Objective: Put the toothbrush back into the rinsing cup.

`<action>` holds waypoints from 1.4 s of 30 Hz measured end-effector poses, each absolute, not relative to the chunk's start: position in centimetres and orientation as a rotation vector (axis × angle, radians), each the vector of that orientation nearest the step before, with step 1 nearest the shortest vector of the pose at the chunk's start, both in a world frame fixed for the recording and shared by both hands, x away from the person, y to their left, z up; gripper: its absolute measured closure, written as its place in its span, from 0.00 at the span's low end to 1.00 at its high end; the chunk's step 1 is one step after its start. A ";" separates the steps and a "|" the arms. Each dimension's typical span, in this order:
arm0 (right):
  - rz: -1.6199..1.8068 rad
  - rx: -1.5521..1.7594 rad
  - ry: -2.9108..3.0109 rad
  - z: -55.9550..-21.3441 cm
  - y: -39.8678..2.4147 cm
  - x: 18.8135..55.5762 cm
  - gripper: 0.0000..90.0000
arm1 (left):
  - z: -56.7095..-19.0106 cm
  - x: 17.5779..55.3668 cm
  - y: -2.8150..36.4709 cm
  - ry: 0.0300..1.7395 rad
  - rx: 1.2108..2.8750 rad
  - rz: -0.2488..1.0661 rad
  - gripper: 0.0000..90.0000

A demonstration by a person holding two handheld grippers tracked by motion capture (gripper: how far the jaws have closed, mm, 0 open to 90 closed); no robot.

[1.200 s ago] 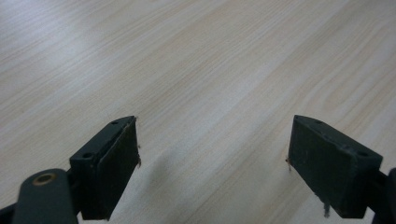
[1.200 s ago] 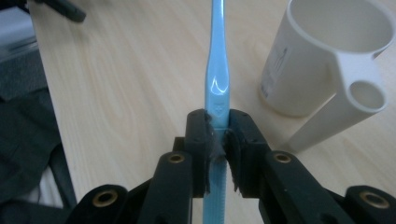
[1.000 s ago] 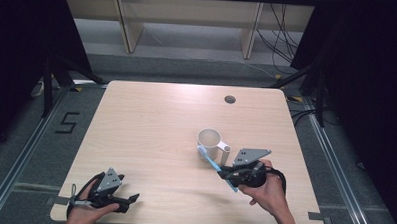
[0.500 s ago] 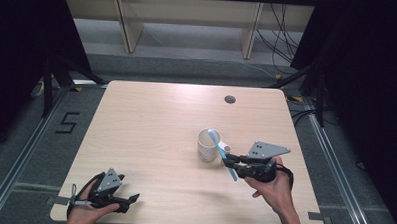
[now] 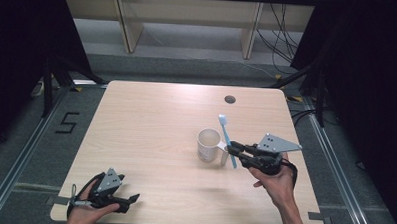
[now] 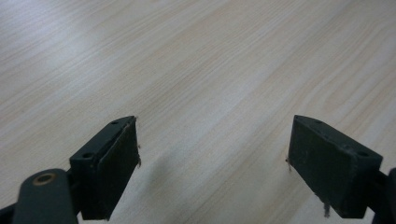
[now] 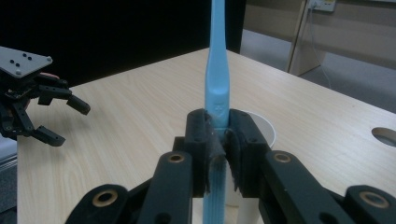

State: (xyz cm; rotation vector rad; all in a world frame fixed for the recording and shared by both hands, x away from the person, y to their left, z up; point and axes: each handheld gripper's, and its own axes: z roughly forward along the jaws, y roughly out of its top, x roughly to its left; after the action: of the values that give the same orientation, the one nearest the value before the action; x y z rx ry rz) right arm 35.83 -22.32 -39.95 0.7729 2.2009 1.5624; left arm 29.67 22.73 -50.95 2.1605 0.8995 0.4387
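Blue toothbrush [image 5: 226, 139], upright, clamped in right gripper [image 5: 233, 149] right of centre; white cup [image 5: 208, 145] just left; left gripper [image 5: 131, 198] wide, idle.

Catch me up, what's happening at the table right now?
A person works at a wooden table with a gripper in each hand. The right gripper is shut on a light blue toothbrush, held roughly upright with the brush head on top, right beside a white mug. The toothbrush is not in the mug yet. The left gripper sits at the near left corner of the table, jaws open with nothing between them, well away from the mug.
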 end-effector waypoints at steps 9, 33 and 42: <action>1.658 0.797 2.093 -40.5 -22.5 37.9 0.88 | -50.9 29.6 22.8 0.903 2.161 0.443 0.17; 1.673 0.808 2.027 -41.1 -21.6 40.3 0.88 | -50.9 29.6 22.8 0.901 2.162 0.446 0.17; 1.685 0.831 2.035 -42.1 -21.2 40.5 0.88 | -50.9 29.6 22.7 0.902 2.162 0.445 0.17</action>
State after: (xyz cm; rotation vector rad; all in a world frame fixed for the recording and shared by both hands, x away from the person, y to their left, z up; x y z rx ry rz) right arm 40.49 -21.22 -42.14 0.8314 2.0354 1.6848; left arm 29.58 22.75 -50.85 2.1622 0.9016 0.4445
